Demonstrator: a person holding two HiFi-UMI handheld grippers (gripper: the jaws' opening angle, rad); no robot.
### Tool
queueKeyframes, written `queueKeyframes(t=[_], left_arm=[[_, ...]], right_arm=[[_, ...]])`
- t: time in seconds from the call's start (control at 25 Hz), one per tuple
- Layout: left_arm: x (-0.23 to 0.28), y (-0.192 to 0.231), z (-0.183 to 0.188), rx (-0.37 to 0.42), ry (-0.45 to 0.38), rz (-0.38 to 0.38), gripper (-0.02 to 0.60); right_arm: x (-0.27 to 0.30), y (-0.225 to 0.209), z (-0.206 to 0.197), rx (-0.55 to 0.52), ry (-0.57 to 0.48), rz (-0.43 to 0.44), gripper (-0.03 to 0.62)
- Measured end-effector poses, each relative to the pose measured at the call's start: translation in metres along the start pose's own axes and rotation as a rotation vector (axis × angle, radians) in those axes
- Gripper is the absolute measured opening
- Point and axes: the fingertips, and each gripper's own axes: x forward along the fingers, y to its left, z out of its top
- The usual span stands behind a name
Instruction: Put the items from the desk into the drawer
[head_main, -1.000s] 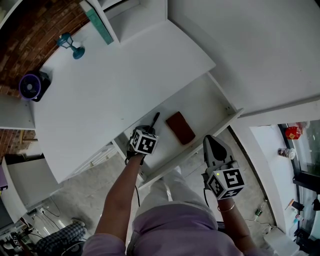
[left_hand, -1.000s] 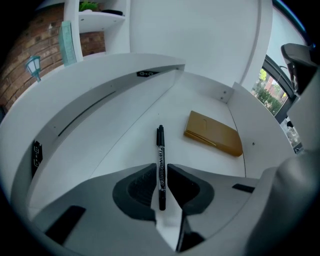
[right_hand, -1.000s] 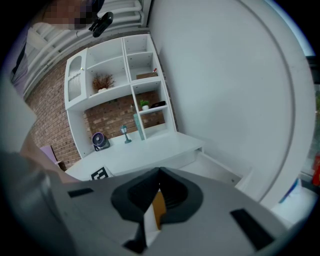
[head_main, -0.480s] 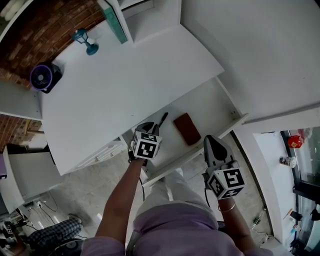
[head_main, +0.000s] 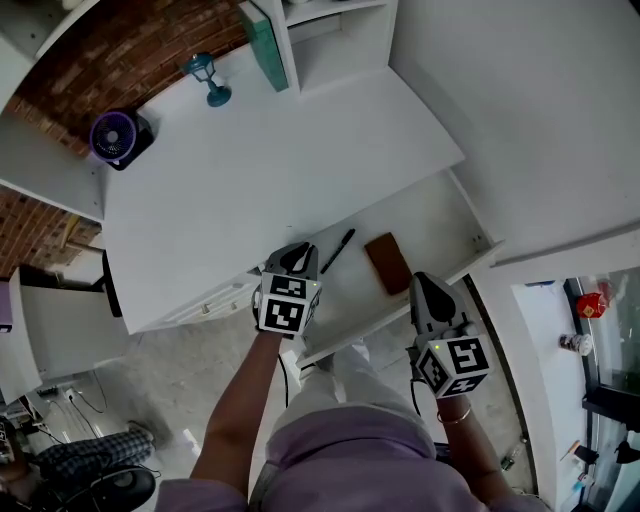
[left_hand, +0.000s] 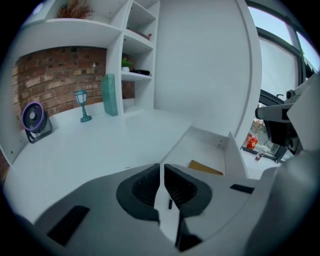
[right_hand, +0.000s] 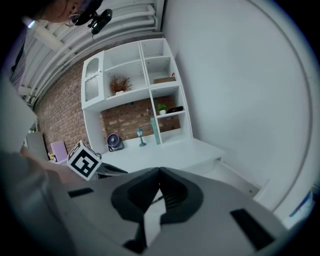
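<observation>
The head view looks steeply down on the desk and drawer; the 2 gripper views look low across both.

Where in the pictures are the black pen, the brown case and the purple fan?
black pen (head_main: 337, 251), head view, middle of its barrel.
brown case (head_main: 388, 263), head view, centre of its top face.
purple fan (head_main: 113, 134), head view, centre of its round grille.

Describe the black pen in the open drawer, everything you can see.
The pen is slim and black all over, and looks like plastic. A cap or clip is too small to tell. It lies flat on the white floor of the open drawer, diagonal in the head view. It sits left of the flat brown item and clear of it. Only the drawer floor touches it.
</observation>
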Motion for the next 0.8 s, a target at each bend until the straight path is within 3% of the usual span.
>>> queueKeyframes(t=[0.8], left_arm=[[-0.126,0.051,0.007,-0.131,-0.218,0.132,0.000]], right_arm=[[0.007,0.085,0.016,-0.088,-0.028,0.138,0.003]])
